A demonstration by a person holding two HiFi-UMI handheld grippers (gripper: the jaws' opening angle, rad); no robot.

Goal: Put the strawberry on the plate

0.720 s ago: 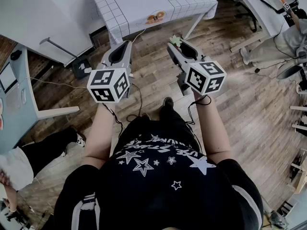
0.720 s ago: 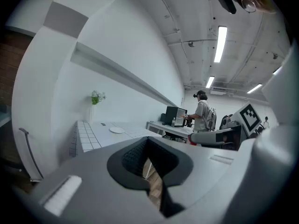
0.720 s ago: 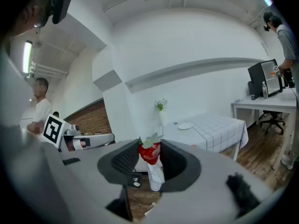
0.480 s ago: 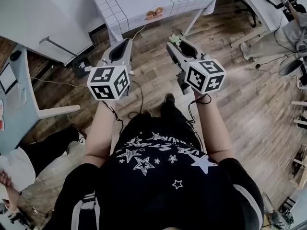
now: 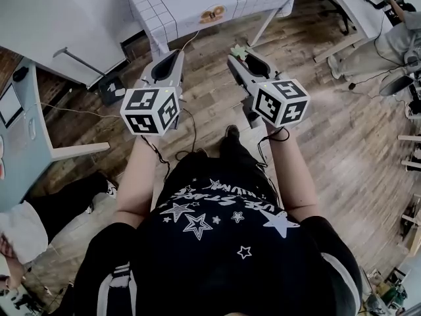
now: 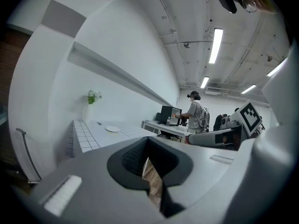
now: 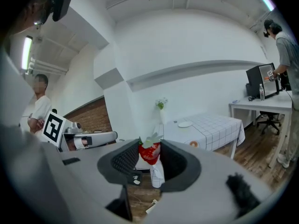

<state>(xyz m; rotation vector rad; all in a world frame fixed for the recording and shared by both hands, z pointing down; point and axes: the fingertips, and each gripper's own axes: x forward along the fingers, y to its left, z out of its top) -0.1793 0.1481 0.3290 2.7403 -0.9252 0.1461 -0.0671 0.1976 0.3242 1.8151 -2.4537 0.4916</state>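
The person stands on the wooden floor, both arms forward. The left gripper is empty, its jaws drawn nearly together with only a sliver of floor showing between them. The right gripper has the prize: the strawberry sits pinched between its jaws near the tips, red body squeezed by the pads, green leaves poking up above them.

So the berry is in the air over bare floor, not yet over the counter. That checked counter lies ahead, and the plate rests on its top well apart from the gripper, toward the far side beside a vase of flowers.

Here is where it could slip away. The hold looks to be on the berry's rounded sides, so a jolt while walking, or a tilt of the wrist, could let it squirt out onto the floor. Clamp harder to prevent that and soft fruit may bruise or split. A loose cable trails on the floor near the feet — catch it and the whole carry wobbles. And the plate sits deep on the counter — release early during the long reach, or from too high, and the strawberry probably rolls off onto the cloth instead of settling.
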